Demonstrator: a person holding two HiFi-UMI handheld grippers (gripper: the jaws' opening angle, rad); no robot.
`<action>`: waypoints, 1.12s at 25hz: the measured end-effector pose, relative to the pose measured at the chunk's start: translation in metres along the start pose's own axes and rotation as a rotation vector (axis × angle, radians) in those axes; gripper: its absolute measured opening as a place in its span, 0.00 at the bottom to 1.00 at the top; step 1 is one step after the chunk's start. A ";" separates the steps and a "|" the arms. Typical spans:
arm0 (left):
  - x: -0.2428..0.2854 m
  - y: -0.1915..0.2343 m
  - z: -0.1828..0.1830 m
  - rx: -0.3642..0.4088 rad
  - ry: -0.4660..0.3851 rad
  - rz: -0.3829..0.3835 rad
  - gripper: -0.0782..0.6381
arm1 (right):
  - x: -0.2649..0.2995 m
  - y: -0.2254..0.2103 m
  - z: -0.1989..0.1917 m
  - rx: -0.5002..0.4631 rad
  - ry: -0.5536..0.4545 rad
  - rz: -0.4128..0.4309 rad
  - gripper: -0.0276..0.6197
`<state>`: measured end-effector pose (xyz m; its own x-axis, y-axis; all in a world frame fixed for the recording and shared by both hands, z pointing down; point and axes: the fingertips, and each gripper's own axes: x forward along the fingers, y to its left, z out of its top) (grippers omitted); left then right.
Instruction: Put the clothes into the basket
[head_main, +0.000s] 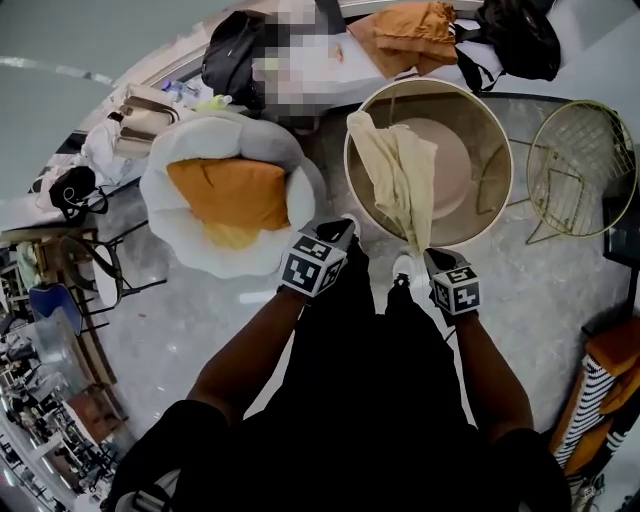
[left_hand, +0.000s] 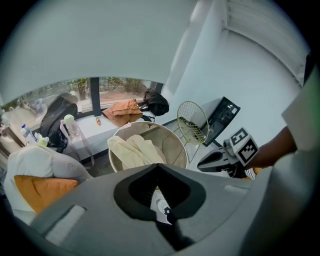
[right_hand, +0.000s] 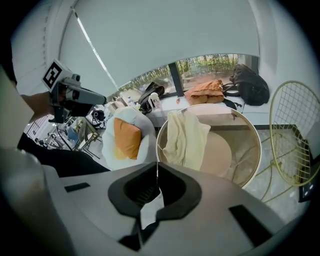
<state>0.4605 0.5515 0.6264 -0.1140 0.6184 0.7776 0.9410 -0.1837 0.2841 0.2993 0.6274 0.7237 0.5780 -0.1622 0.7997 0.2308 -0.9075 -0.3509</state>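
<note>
Left gripper (head_main: 344, 230) — jaws pressed together, nothing between them, short of the basket (head_main: 490, 140) on its near-left side. Right gripper (head_main: 428, 258) — jaws pressed together at the near rim, the tapered tip of the cream cloth (head_main: 400, 175) right at them; a pinch cannot be confirmed. Cream cloth: long axis runs ahead to the far-left rim, mostly hanging inside; right gripper nearer

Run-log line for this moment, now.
cream garment: draped over basket rim | left gripper: shut | right gripper: shut
</note>
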 end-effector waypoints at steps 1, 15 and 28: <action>0.004 0.003 -0.002 -0.004 0.008 -0.009 0.11 | 0.008 -0.002 -0.004 0.008 0.015 -0.005 0.07; 0.062 0.036 -0.016 0.087 0.158 -0.106 0.11 | 0.107 -0.055 -0.103 0.027 0.301 -0.181 0.25; 0.103 0.068 -0.023 0.083 0.216 -0.107 0.11 | 0.172 -0.077 -0.151 -0.094 0.440 -0.202 0.40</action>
<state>0.5052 0.5847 0.7385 -0.2712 0.4517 0.8499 0.9419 -0.0572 0.3310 0.2628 0.6109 0.9621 0.1391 -0.1091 0.9842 0.2209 -0.9654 -0.1382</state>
